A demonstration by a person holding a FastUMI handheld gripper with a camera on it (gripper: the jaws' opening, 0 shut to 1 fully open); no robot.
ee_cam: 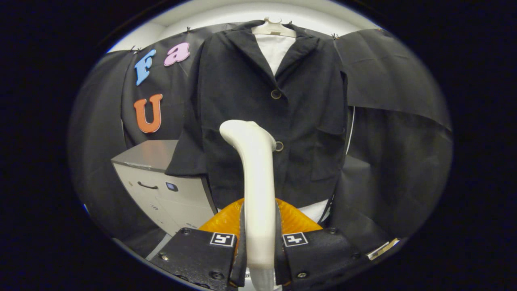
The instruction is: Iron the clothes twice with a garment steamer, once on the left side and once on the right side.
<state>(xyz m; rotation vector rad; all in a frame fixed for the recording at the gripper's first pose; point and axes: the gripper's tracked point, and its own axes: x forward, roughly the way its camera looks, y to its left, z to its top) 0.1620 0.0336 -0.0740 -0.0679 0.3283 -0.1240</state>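
gripper view has the gripper [259, 238] clenched on the upright handle of a white plastic garment steamer [255, 169], its head tipped left of the lower button on the dark hung jacket [274, 105] just beyond, long axis vertical.

The fisheye camera rides on the tool [259, 242] and looks forward along its fingers. It faces the hanging jacket [266, 117] squarely from close range, slightly below the jacket's middle.
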